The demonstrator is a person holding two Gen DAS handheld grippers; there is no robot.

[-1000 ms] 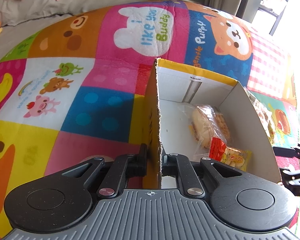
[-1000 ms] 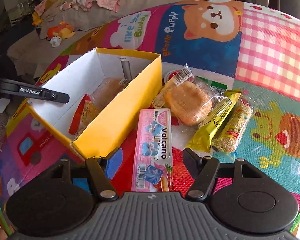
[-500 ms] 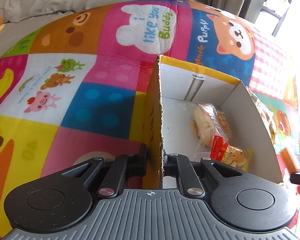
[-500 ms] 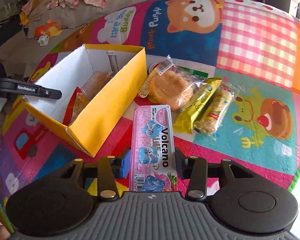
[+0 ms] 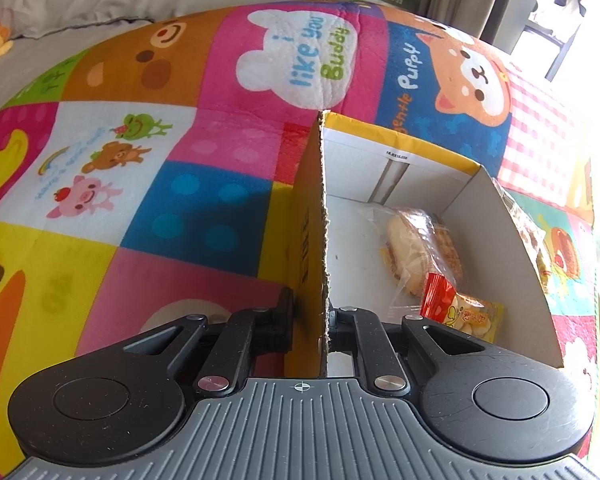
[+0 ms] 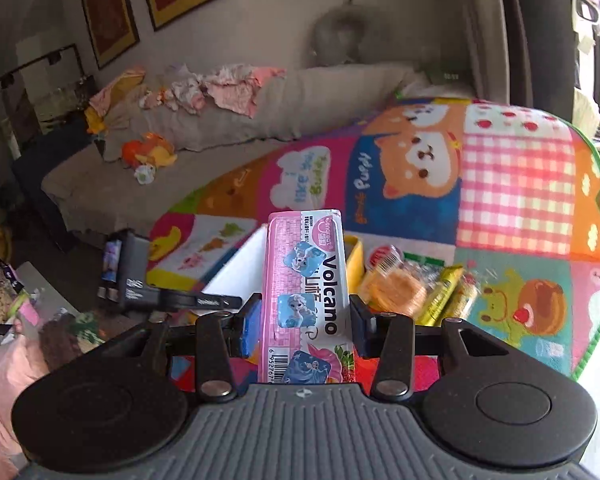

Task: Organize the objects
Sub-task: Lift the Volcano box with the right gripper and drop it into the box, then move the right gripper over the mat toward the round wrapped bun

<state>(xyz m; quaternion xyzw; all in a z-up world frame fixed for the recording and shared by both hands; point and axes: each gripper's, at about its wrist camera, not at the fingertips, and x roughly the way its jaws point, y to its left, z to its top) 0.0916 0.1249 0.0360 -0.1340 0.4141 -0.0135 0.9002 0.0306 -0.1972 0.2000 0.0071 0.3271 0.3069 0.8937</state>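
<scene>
Pink and glossy, the stiff, light Volcano pack (image 6: pixel 306 300) sits clamped across its width near the low end in the right tool (image 6: pixel 304 330), raised above the mat (image 6: pixel 516 184), while the left tool (image 5: pixel 310 320) pinches the box (image 5: pixel 512 248) wall.

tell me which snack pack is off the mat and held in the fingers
The pink Volcano pack, clamped between the right gripper fingers and raised. The round cake and yellow bars lie on the mat; two packs sit inside the box.
</scene>
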